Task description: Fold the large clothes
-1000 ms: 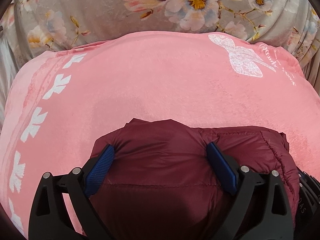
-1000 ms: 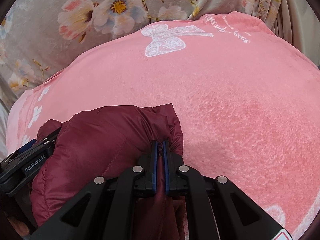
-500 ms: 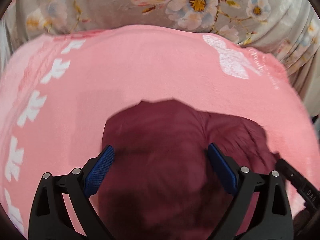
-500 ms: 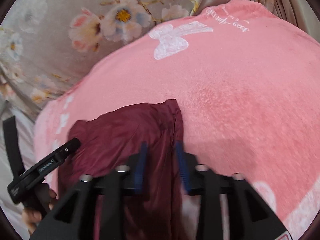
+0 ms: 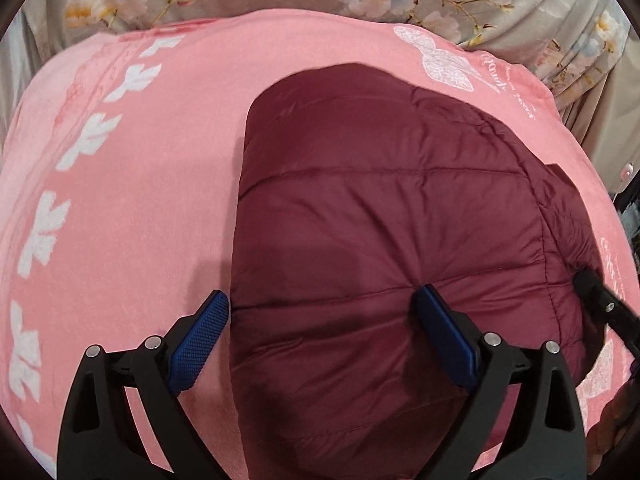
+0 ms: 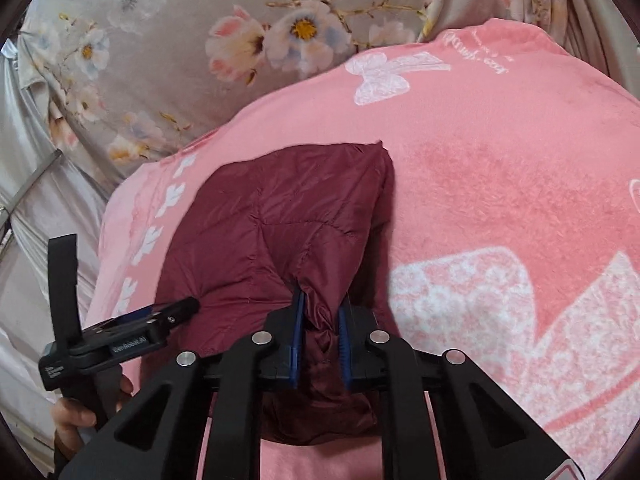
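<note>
Jacket [image 5: 392, 240], a maroon quilted puffer, lay in a compact bundle on the pink blanket [image 5: 140, 208], its channels puffed and its right edge bunched. The right gripper [image 6: 320, 336] was nearly closed, pinching that bunched edge, while the left gripper [image 5: 320, 340] stood wide open over the near left part, holding nothing. The fold would probably go best with the pinched edge carried low and the padding pressed flat.

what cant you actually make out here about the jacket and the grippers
- Maroon jacket, left wrist view: near end cut off by the bottom edge and the left gripper.
- Right wrist view: fabric bunched between the right gripper fingers hides the grasped part.
- Sleeves, zipper: folded under, unseen in both.
</note>
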`<state>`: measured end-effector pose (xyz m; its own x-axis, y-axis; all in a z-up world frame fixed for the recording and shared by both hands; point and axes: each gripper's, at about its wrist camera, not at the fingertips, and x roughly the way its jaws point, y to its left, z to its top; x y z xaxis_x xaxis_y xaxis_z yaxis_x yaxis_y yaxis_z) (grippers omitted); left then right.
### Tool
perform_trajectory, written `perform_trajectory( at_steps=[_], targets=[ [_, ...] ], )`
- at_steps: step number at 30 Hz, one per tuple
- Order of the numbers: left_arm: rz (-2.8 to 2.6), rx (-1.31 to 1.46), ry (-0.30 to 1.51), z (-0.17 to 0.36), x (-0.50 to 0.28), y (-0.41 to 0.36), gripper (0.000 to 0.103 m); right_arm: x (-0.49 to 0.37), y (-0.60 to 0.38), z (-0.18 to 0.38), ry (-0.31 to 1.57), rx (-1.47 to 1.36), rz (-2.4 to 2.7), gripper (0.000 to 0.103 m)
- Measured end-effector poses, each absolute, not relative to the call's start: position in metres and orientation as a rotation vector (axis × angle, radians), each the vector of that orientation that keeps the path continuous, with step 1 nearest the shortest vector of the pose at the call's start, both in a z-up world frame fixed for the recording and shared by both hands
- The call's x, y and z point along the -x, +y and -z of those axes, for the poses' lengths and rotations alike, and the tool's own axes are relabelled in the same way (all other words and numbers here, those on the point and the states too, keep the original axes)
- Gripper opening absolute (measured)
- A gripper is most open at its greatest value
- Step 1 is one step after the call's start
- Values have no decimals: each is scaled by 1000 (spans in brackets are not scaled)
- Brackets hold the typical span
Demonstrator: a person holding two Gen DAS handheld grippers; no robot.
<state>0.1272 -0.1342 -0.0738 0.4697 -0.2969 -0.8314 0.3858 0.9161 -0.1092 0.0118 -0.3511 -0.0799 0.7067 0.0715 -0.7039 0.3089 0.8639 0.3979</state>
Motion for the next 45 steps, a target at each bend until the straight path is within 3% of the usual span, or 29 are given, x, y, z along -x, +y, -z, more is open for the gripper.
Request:
perform_trajectory(
  at_steps=[3, 16, 19, 24, 33, 37, 45],
  targets=[
    [427, -61, 1021, 82, -127, -133, 93, -14, -354, 104, 809, -552, 160, 12],
    [382, -90, 995, 87, -120, -135, 95, -5, -349, 109, 770, -566, 184, 16],
    [379, -93, 995, 86, -120, -135, 95, -1, -348, 102, 782, -561, 196, 21],
    [380, -91, 996, 84, -120, -135, 95, 0, -356, 89, 790, -578, 201, 40],
    [421, 23, 1076, 78, -136, -114, 96, -18, -369, 81, 811, -566, 190, 65],
    [434, 77, 1097, 78, -149, -106, 97, -33, -372, 88, 834, -574, 174, 71],
    [513, 174, 1157, 92, -167, -113, 98, -47, -382, 109, 829, -728, 62, 73]
  ],
)
